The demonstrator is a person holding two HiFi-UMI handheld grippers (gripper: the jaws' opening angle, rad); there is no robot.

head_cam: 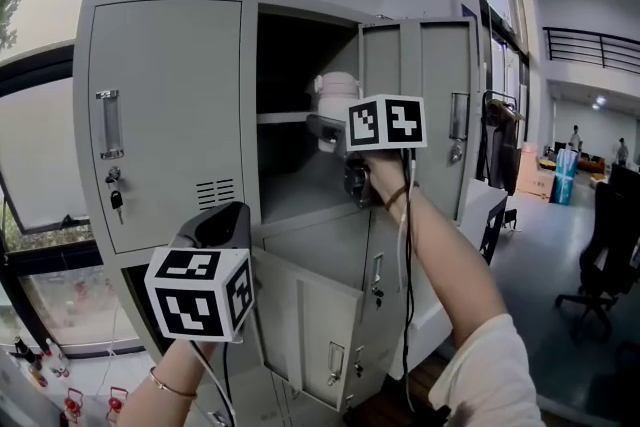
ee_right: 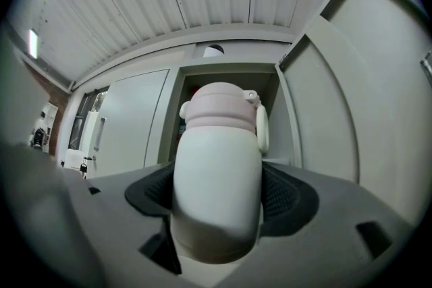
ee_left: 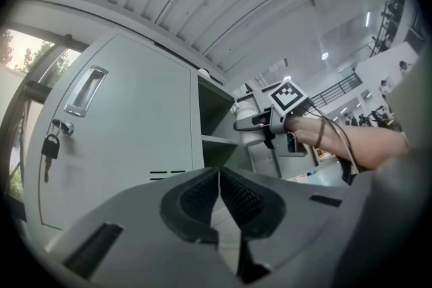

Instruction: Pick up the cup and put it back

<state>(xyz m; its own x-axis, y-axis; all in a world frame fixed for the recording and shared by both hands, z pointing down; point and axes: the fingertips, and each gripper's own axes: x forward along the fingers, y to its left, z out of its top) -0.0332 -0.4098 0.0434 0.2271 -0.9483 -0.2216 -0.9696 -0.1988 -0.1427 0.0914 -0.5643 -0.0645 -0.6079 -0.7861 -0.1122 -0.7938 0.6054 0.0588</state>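
A white cup with a pale pink lid (ee_right: 217,172) sits between the pads of my right gripper (ee_right: 219,195), which is shut on it. In the head view the cup (head_cam: 335,93) hangs in front of the open locker compartment (head_cam: 300,105), held up by the right gripper (head_cam: 330,127). The left gripper view shows the same cup (ee_left: 248,119) out in front of the shelf. My left gripper (ee_left: 219,199) is shut with nothing in it, low and left of the opening, in front of the closed door (head_cam: 165,115).
A grey locker bank fills the view. The open door (head_cam: 415,105) swings out to the right of the compartment. A key (head_cam: 116,200) hangs in the closed left door's lock. A lower door (head_cam: 310,335) stands ajar. A shelf (head_cam: 282,117) divides the open compartment.
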